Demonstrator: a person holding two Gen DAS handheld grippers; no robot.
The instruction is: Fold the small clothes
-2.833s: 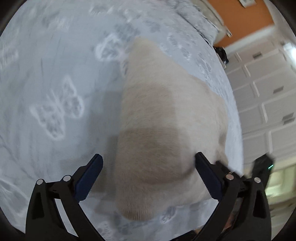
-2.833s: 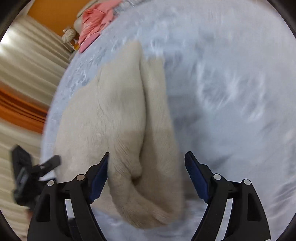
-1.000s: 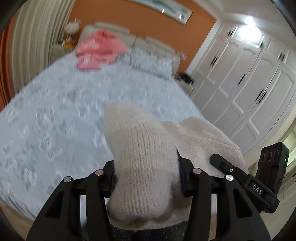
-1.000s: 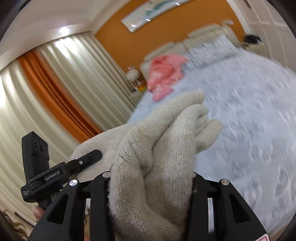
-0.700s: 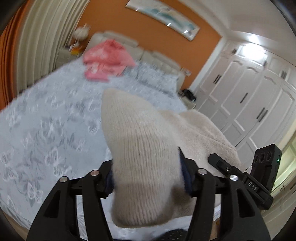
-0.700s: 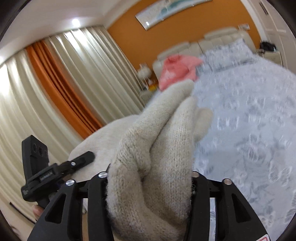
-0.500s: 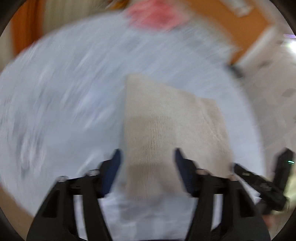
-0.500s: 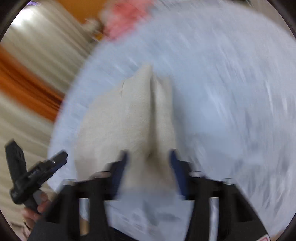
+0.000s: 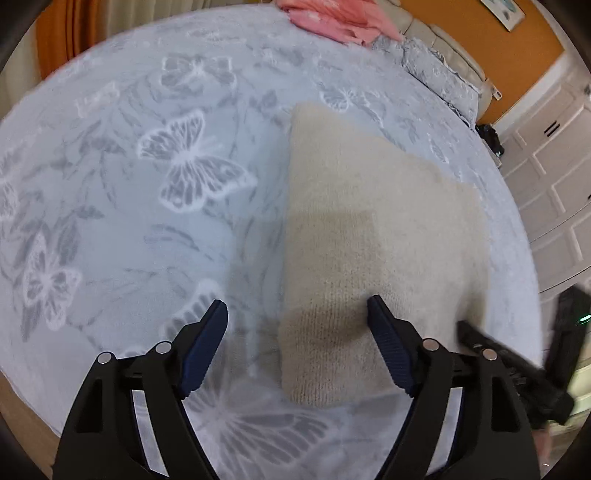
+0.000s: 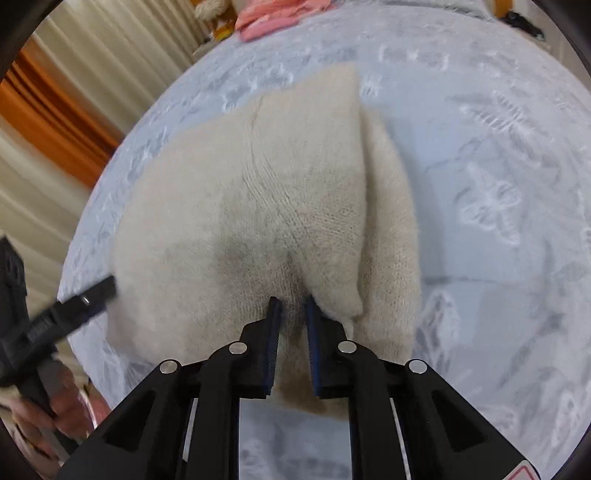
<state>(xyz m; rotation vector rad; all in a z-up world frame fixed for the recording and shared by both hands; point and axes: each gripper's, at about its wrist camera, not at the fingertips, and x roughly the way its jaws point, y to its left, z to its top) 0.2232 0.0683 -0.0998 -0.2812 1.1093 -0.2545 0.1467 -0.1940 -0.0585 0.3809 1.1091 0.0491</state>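
Note:
A cream knitted garment lies folded on the blue-grey butterfly bedspread. My left gripper is open above its near left corner, the right finger over the knit, the left finger over the bedspread. In the right wrist view the same garment has a folded flap along its right side. My right gripper is nearly closed, its jaws a narrow gap apart, pressed on the near edge of the knit; no fabric shows between them.
A pink garment lies at the far end of the bed near grey pillows. White wardrobe doors stand to the right, orange and cream curtains to the left. The bed's near edge is close.
Both grippers held the garment lifted a second ago. It now lies on the bed. The left gripper has opened and let go; the right one rests nearly closed on the near edge.

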